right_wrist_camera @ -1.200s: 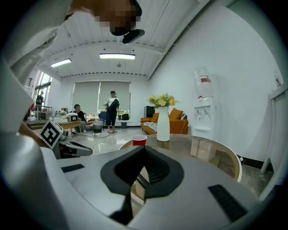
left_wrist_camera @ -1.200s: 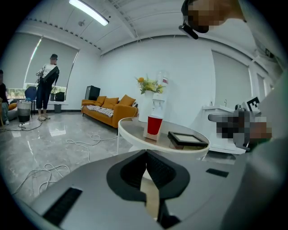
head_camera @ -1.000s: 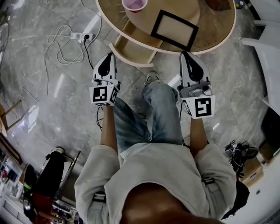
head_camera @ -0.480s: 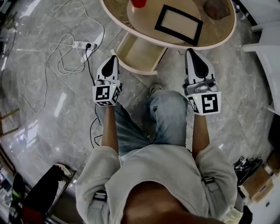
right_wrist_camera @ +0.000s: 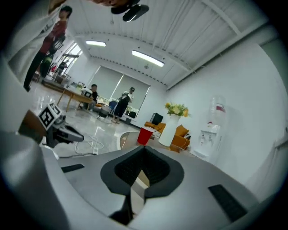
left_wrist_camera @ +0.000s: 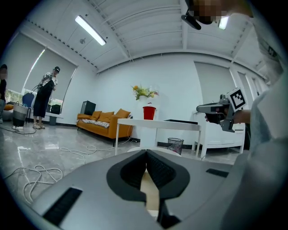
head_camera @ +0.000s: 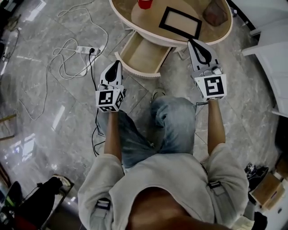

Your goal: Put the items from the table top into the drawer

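On the round wooden table (head_camera: pixel 225 31) stand a red cup (head_camera: pixel 145 3), a flat black-rimmed frame (head_camera: pixel 180 23) and a brown lump (head_camera: pixel 215 13). Under the table's near edge an empty drawer (head_camera: pixel 144 54) is pulled out. My left gripper (head_camera: pixel 115 65) is shut with nothing in it, just left of the drawer's front. My right gripper (head_camera: pixel 193 42) is shut and empty at the table's near rim, below the frame. The left gripper view looks past shut jaws (left_wrist_camera: pixel 146 155) to the red cup (left_wrist_camera: pixel 149 112) and the right gripper (left_wrist_camera: pixel 220 112). In the right gripper view the cup (right_wrist_camera: pixel 145 134) lies beyond the shut jaws (right_wrist_camera: pixel 144 152).
A power strip (head_camera: pixel 85 48) with loose white cable lies on the marble floor to the left. White furniture (head_camera: pixel 270 49) stands right of the table. My knees are below the drawer. A vase of flowers (right_wrist_camera: pixel 173 123), a wastebasket (left_wrist_camera: pixel 175 144) and an orange sofa (left_wrist_camera: pixel 101 123) stand farther off.
Both grippers have moved up the picture toward the table; the right one now reaches its rim. The left one has drawn level with the drawer's front. Both jaws stay shut.
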The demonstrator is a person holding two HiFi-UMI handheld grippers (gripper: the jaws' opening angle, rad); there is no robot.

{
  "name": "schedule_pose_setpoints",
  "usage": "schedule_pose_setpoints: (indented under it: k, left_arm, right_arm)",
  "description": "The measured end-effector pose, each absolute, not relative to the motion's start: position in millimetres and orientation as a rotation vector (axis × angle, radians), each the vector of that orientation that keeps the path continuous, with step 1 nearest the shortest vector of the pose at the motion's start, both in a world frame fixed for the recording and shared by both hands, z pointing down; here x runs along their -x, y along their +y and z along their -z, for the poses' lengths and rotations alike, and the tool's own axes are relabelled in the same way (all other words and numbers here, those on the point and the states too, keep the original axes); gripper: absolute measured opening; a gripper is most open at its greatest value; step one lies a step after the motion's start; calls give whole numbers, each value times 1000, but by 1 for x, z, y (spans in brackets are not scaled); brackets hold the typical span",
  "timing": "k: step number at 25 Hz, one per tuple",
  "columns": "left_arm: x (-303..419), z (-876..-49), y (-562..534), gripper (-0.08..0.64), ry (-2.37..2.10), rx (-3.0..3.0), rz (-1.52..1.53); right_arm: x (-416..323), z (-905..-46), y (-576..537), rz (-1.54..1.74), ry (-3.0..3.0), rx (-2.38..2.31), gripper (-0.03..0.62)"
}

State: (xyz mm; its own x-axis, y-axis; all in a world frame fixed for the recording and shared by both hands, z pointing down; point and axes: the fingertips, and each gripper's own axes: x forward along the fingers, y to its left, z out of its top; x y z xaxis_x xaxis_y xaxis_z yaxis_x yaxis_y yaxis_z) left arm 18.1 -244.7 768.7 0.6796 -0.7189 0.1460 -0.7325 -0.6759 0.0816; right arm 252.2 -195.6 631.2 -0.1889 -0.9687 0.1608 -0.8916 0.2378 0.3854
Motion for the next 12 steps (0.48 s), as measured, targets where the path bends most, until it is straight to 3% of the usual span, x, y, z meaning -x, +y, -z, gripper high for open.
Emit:
schedule_pose_setpoints:
  k: [10,12]
  left_arm:
    - [14,-747,-211,15,-1246,-2766,-106]
    - [20,-746,-208,15,-1258,-2759,-101]
  right_arm:
    - [-245,-645,-231,378,-1902,-1213,25]
    - [-242,-651,-237,368,-1856,-1106,51]
